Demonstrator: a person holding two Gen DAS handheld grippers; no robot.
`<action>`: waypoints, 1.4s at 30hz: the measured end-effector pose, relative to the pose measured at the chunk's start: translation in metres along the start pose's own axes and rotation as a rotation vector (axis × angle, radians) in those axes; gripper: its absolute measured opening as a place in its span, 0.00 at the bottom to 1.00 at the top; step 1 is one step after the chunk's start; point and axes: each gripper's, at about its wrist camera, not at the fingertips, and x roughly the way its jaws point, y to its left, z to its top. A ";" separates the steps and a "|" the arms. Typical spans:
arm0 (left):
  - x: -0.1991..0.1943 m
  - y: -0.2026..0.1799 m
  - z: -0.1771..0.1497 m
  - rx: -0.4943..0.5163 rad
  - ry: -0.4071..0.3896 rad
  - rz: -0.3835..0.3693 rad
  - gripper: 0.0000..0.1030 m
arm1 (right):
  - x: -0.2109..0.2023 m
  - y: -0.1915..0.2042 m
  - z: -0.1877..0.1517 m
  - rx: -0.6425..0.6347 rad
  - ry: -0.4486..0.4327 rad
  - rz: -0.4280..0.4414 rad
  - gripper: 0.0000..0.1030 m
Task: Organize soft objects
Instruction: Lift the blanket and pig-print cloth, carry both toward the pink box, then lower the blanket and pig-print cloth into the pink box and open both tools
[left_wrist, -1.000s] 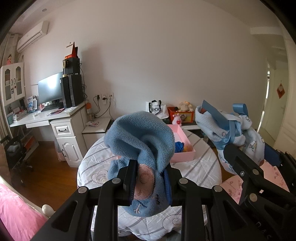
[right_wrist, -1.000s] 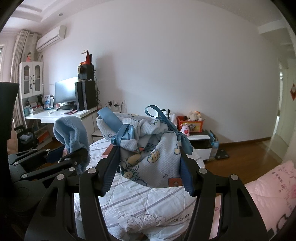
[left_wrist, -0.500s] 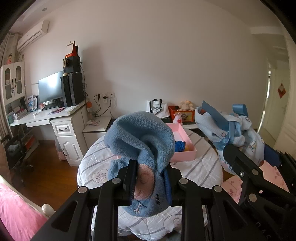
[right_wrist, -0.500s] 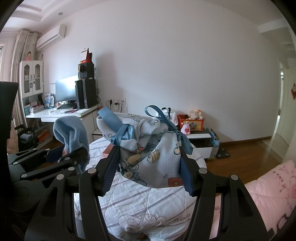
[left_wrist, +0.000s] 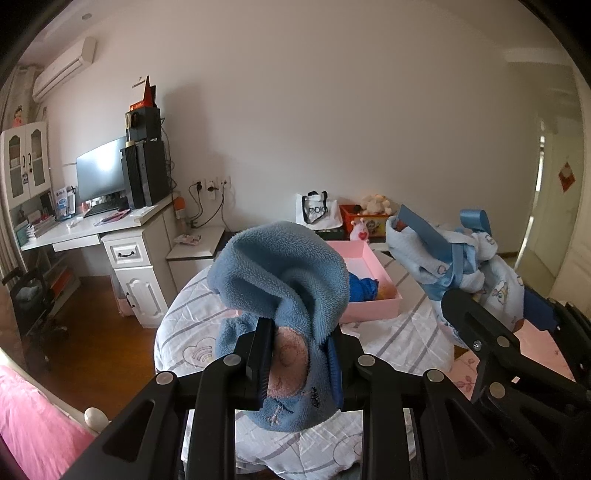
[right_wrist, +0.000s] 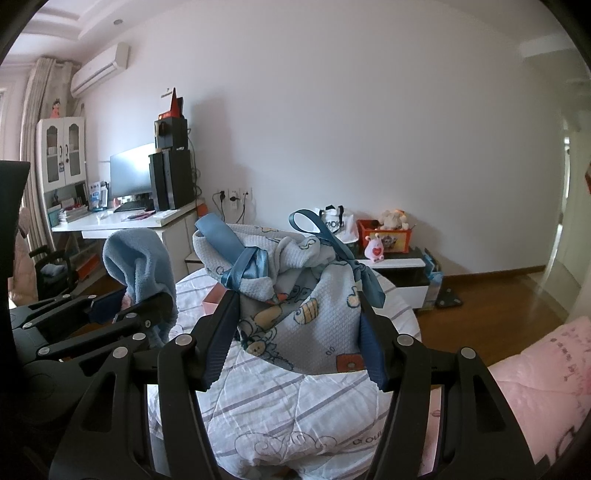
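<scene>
My left gripper (left_wrist: 299, 332) is shut on a blue fleece garment (left_wrist: 284, 266) with a pink patch, held up over the round table (left_wrist: 399, 339). The fleece flops over the fingertips. To its right, my right gripper (left_wrist: 495, 306) is shut on a light-blue printed cloth (left_wrist: 424, 254) with blue ribbons. In the right wrist view that printed cloth (right_wrist: 258, 254) bulges between the fingers of the right gripper (right_wrist: 297, 299). The left gripper (right_wrist: 144, 299) with the fleece (right_wrist: 136, 258) shows at the left. Behind the fleece on the table lies an open pink box (left_wrist: 369, 308).
The pink box holds a dark blue item (left_wrist: 364, 288) and something orange. A white desk (left_wrist: 110, 225) with a monitor stands at the left. A low cabinet (right_wrist: 399, 264) with toys is behind the table. Pink bedding (right_wrist: 546, 369) lies at the right.
The left gripper has drifted slightly sideways with the fleece still clamped. The right gripper and its printed cloth have stayed put.
</scene>
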 end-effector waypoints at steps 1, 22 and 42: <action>0.003 0.001 0.001 0.000 0.004 0.000 0.22 | 0.004 0.000 0.000 0.001 0.005 0.002 0.56; 0.143 -0.004 0.057 0.005 0.090 0.022 0.22 | 0.129 -0.009 0.018 0.024 0.117 0.024 0.56; 0.361 -0.013 0.143 0.017 0.194 0.065 0.22 | 0.262 -0.023 0.020 0.038 0.223 0.018 0.56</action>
